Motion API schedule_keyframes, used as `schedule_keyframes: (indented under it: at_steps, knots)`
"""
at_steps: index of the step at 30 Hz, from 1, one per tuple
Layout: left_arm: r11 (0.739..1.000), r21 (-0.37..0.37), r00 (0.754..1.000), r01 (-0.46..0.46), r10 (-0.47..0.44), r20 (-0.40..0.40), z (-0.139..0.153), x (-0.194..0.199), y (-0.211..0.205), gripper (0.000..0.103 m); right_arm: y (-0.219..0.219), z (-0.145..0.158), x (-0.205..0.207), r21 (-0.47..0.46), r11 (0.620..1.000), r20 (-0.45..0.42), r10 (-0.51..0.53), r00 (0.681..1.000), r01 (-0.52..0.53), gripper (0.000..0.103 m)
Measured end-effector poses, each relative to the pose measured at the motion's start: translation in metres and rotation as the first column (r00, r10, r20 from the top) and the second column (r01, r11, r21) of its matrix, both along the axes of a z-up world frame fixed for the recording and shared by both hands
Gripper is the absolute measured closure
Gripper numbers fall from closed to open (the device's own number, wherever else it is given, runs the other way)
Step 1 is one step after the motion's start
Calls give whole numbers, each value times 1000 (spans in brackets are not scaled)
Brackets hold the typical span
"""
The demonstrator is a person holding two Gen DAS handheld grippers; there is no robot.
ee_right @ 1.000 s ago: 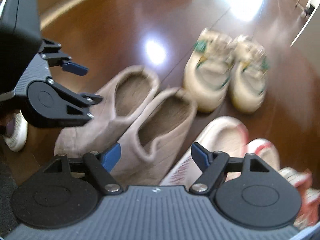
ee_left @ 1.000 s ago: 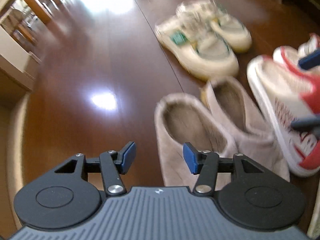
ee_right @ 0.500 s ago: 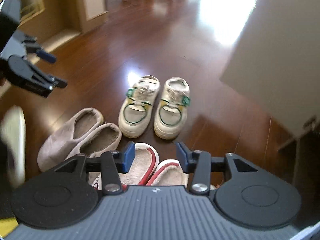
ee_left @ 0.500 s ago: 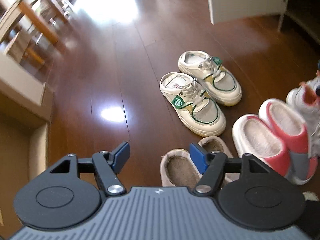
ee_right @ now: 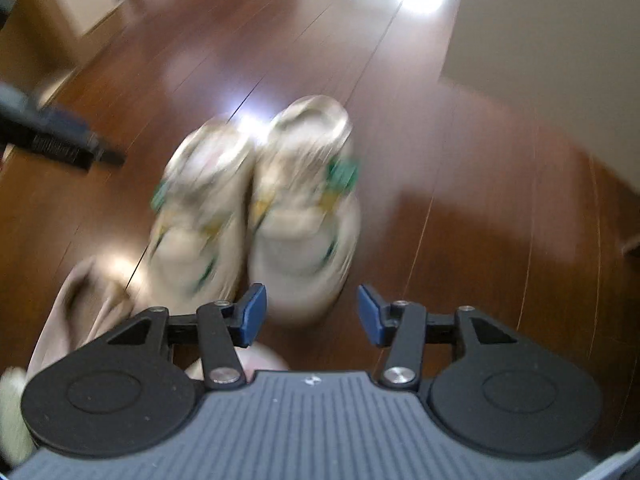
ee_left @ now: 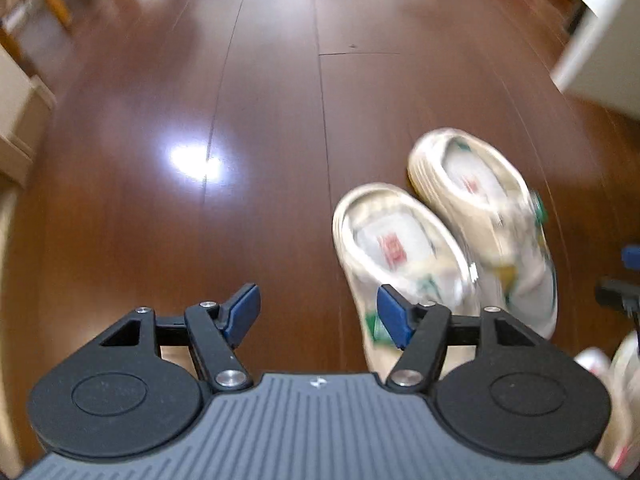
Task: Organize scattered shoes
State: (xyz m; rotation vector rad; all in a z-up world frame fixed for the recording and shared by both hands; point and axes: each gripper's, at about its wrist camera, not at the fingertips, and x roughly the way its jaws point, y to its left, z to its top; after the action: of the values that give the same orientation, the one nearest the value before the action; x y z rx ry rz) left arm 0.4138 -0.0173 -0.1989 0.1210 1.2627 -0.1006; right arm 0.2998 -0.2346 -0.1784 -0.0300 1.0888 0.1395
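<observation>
Item: your left gripper [ee_left: 319, 312], black with blue pads, stood wide over the dark brown polished wooden floor [ee_left: 168, 208], with only bare boards between its fingers. Its right pad [ee_left: 394, 318] overlapped the nearer shoe in the picture; contact could not be told.

Item: the pair of cream-white low sneakers with green and yellow trim [ee_left: 444, 240] lay side by side on the floor, touching along their length, right of your left gripper, heel openings pointing away from you. Both were blurred.

Item: in the right wrist view, a beige fabric slipper [ee_right: 80, 312] lay at lower left, just beside the pair.

Item: your right gripper [ee_right: 311, 314] had its jaws opening, at a middling gap, the toe of the right sneaker [ee_right: 304, 216] showing just beyond the gap, unpinched.

Item: a pale cabinet panel [ee_right: 552, 40] stood at far right.
</observation>
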Motion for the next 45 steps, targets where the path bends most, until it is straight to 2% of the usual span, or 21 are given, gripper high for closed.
schedule_keyframes:
  at_steps: [2, 4, 6, 10, 11, 12, 13, 14, 18, 20, 24, 25, 28, 29, 31, 33, 36, 39, 40, 42, 45]
  knots:
    - [998, -18, 998, -62, 62, -20, -21, 21, 9, 37, -5, -3, 26, 41, 997, 60, -61, 996, 59, 52]
    - [994, -48, 994, -103, 100, -52, -34, 27, 14, 37, -10, -18, 58, 131, 983, 60, -137, 989, 129, 45]
    - [982, -119, 986, -145, 134, -94, -51, 30, 20, 37, -10, -38, 76, 138, 973, 15, -188, 982, 185, 45]
    - [987, -128, 993, -101, 91, -79, -62, 30, 11, 37, -8, -76, 99, 144, 962, -61, -226, 972, 232, 47]
    - [989, -125, 994, -84, 75, -75, -66, 31, 7, 38, -8, -78, 100, 148, 962, -67, -221, 973, 229, 69]
    - [990, -124, 995, -73, 64, -74, -69, 31, 4, 40, -7, -86, 102, 165, 962, -90, -205, 975, 218, 75]
    - [989, -130, 995, -72, 62, -78, -73, 30, 1, 44, -7, -90, 100, 187, 958, -105, -202, 974, 219, 77]
    - [988, -141, 995, -70, 60, -75, -77, 29, -3, 45, -6, -90, 98, 174, 959, -104, -209, 972, 224, 81]
    - [985, -171, 999, -40, 35, -32, -78, 29, -20, 50, -11, -90, 78, 149, 950, -123, -257, 958, 274, 82]
    - [985, -165, 999, -43, 39, -27, -78, 34, -30, 51, -15, -90, 65, 140, 955, -117, -247, 962, 263, 82]
    - [985, -171, 999, -32, 32, -1, -80, 35, -42, 51, -20, -86, 47, 143, 975, -67, -164, 984, 172, 82]
    - [985, -172, 1000, -24, 26, 10, -80, 35, -45, 51, -18, -86, 41, 147, 981, -41, -118, 992, 122, 82]
    - [984, -180, 998, 1, 10, 61, -75, 32, -56, 51, -8, -86, 29, 145, 989, 4, -28, 1000, 28, 82]
    - [984, -179, 997, 9, 5, 82, -71, 30, -58, 52, -6, -86, 28, 135, 991, -1, -24, 1000, 24, 82]
    - [987, -157, 993, 28, -10, 117, -62, 24, -57, 51, -7, -83, 28, 125, 990, -7, -57, 998, 57, 79]
    - [989, -139, 989, 43, -21, 150, -49, 15, -50, 51, -13, -73, 19, 135, 978, 1, -159, 987, 157, 56]
    - [989, -124, 980, 87, -63, 186, -30, -16, -32, 50, -12, -57, -1, 180, 970, 29, -169, 985, 162, 56]
    - [989, -120, 987, 85, -67, 149, -33, -54, -4, 50, 10, -50, -56, 252, 965, -21, -69, 997, 73, 59]
    - [989, -126, 990, 78, -61, 128, -35, -58, 4, 50, 19, -57, -68, 269, 961, -62, -46, 997, 61, 61]
    - [989, -133, 996, 60, -50, 78, -44, -67, 21, 50, 36, -71, -92, 305, 951, -142, 0, 990, 44, 72]
    - [992, -115, 998, 51, -47, 33, -62, -72, 23, 50, 60, -93, -108, 314, 948, -194, 16, 981, 46, 76]
